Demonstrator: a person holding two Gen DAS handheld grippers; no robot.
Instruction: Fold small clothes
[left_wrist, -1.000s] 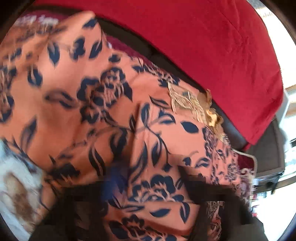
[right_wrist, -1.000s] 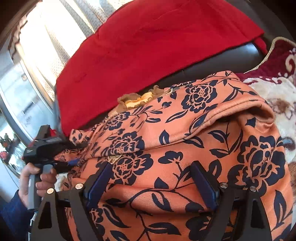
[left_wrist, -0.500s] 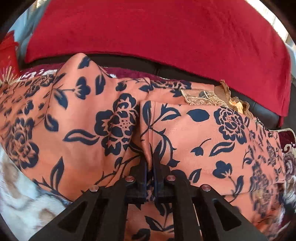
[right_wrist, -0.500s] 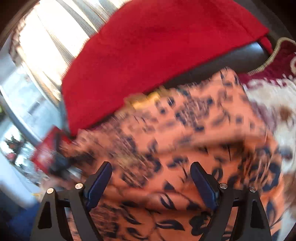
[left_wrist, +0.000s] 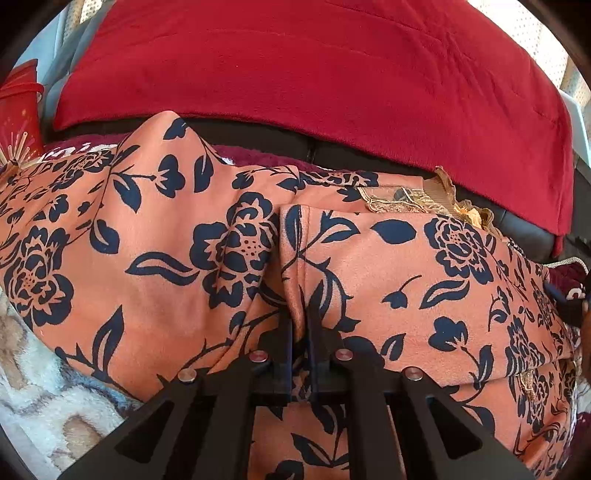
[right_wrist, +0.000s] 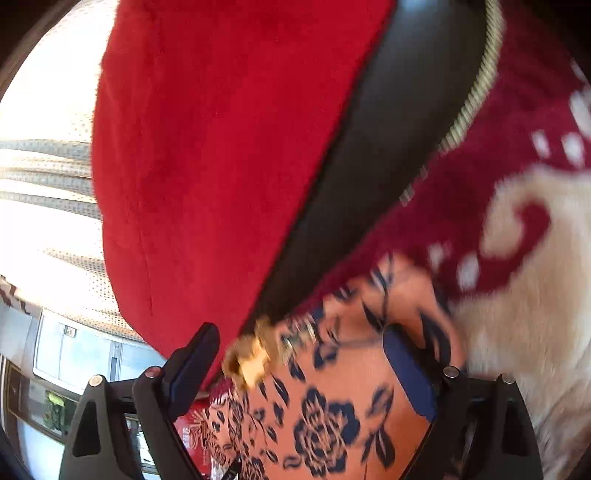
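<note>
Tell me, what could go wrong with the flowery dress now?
The left gripper pinches only a thin ridge of the dress, so a tug might pull it free. The right gripper is open with nothing gripped, and its view is blurred, so it may grab the frilly collar crookedly. The fold could end up lopsided.

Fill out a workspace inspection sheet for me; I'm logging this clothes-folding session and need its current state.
Surface: patterned plush blanket over a dark sofa seat.
Job's things: orange floral garment, bunched, gold trim at one edge.
Clutter: red box at the sofa's end.
Grippers: left claw shut, pinching a fold of the garment; right claw open above the garment, gripping nothing.
Cables: nothing seen.
Surroundings: red throw on the backrest, bright curtained window behind.
</note>
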